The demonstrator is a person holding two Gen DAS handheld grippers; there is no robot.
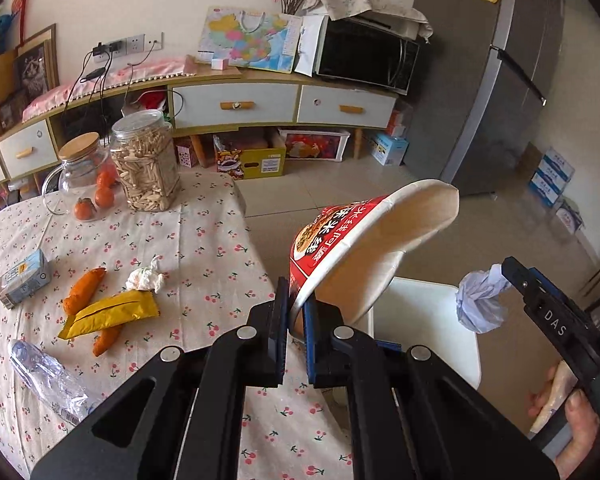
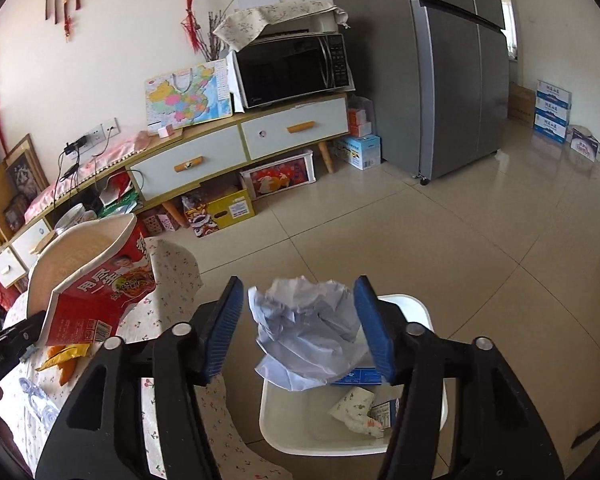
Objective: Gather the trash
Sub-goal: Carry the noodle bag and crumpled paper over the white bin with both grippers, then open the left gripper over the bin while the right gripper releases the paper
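Paper noodle cup [image 1: 364,248], centre of frame, tilted: light, thin-walled, crushes easy. Left gripper [image 1: 296,312] pinches its rim w/ jaws closed; keep hold there. Right gripper [image 2: 300,320] looks spread around crumpled paper wad [image 2: 304,324], soft, above white bin [image 2: 276,420].

The noodle cup [image 1: 364,248] is shiny printed paper outside and plain matt paper inside. The crumpled paper [image 2: 304,332] looks rough and wrinkly. Under it, the white bin [image 2: 284,432] is smooth plastic. The tablecloth [image 1: 204,248] is soft matt cloth.
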